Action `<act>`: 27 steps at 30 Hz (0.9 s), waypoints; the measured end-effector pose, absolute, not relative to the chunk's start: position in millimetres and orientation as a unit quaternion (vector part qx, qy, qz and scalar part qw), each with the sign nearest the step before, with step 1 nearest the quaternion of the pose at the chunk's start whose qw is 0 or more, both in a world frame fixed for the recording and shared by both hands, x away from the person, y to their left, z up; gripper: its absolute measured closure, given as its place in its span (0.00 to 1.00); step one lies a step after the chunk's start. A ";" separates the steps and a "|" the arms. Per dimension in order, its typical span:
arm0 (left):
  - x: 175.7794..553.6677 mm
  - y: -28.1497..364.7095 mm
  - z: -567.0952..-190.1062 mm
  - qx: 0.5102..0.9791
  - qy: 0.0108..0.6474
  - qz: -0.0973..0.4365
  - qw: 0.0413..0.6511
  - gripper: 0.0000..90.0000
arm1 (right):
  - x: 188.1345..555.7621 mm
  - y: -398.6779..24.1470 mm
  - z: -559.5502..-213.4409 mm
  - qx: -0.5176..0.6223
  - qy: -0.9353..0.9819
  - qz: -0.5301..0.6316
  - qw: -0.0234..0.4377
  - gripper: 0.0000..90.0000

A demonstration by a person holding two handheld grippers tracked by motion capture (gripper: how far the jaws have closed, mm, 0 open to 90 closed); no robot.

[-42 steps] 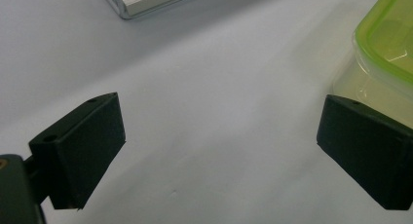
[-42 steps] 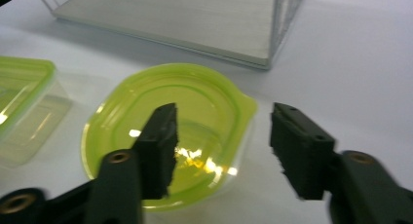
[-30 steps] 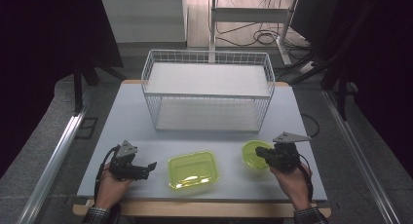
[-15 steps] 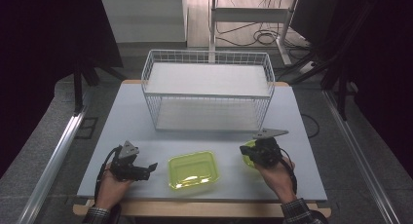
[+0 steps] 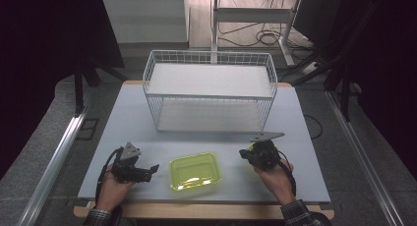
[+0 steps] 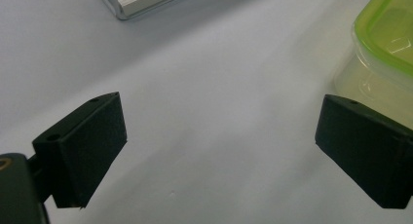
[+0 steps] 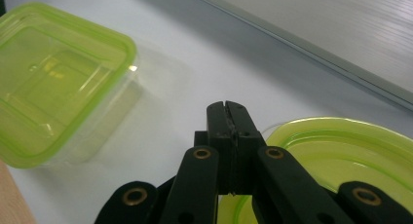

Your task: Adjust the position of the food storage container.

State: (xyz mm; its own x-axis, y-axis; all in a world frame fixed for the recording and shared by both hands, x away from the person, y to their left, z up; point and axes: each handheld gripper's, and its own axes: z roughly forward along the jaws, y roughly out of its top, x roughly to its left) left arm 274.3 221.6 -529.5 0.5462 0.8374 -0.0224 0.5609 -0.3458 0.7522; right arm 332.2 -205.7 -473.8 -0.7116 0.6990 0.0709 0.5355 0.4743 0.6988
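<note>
The wire basket (image 5: 209, 96) blocks the far middle of the tabletop (image 5: 305, 137). Bare lanes run along its left and right sides. Near, the square container (image 5: 194, 171) sits between both hands, with open strips either side.

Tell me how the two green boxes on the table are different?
The rectangular box has straight sides and rounded corners, while the round box is a circle. The rectangular box sits in the open between the two hands; the round box lies right under the right tongs, which are shut, partly hidden in the high view. Both are see-through yellow-green plastic with lids on, resting on the grey table.
</note>
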 end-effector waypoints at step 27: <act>272.1 215.9 -526.7 0.807 0.428 0.171 0.368 0.08 | 330.8 -299.4 -471.5 0.464 0.797 0.352 0.162 0.99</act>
